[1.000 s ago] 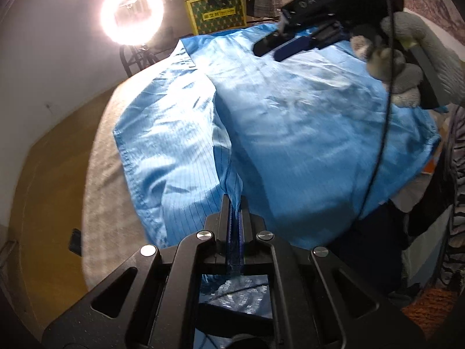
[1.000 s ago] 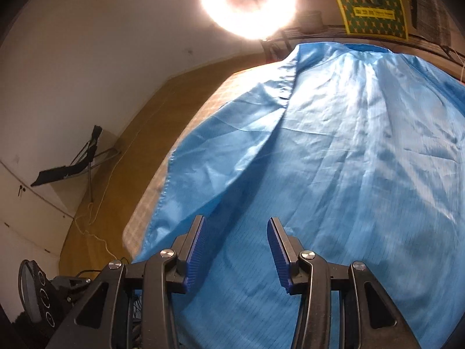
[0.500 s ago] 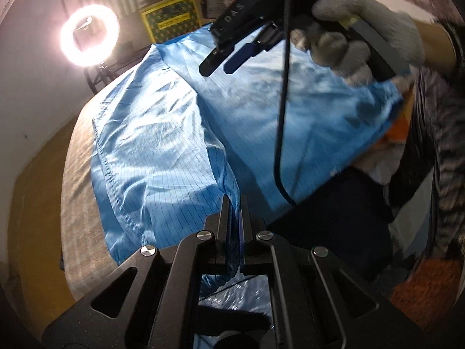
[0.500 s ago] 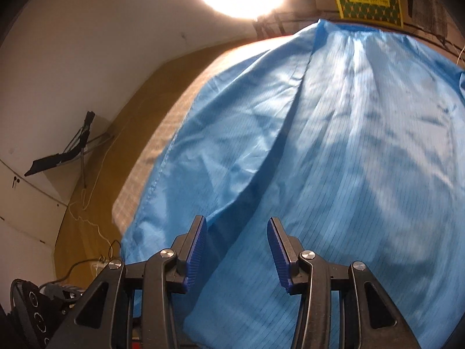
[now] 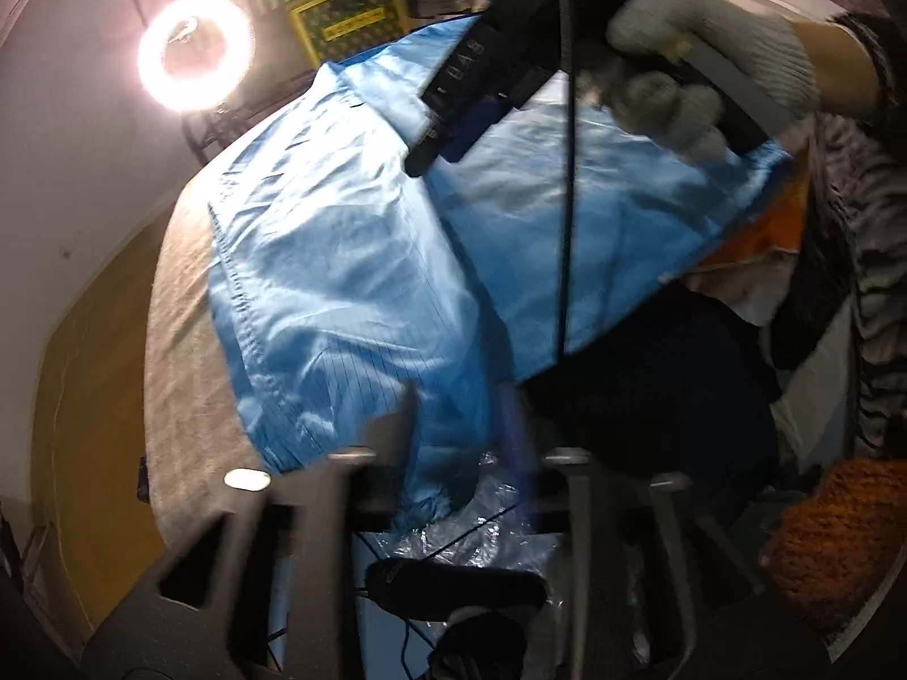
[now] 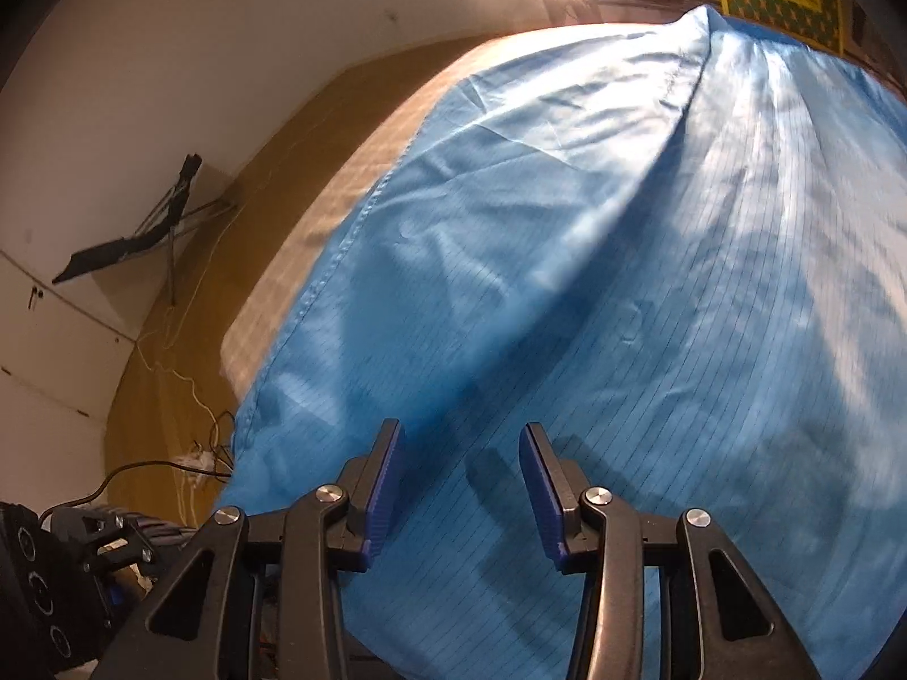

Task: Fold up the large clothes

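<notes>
A large light-blue garment [image 5: 340, 260] with fine dark stripes lies spread over the grey-covered table [image 5: 181, 396], one side folded over the middle. My left gripper [image 5: 458, 402] is at its near edge. Its jaws are opening and blurred, with a fold of the blue cloth hanging loose between them. My right gripper [image 5: 436, 156], held by a gloved hand [image 5: 708, 56], hovers over the far part of the garment. In the right wrist view that gripper [image 6: 462, 436] is open just above the cloth [image 6: 623, 283], with nothing between its blue pads.
A ring light [image 5: 195, 51] and a yellow-green box [image 5: 346, 22] stand beyond the table. Dark clothes [image 5: 652, 374] and an orange knit [image 5: 839, 532] lie at the near right. A black cable [image 5: 567, 226] hangs from the right gripper. A black stand [image 6: 142, 238] is on the floor at left.
My left gripper's jaws were shut on the garment's fold and now stand apart. The right gripper has sunk closer to the cloth. Both hands have shifted across the table.
</notes>
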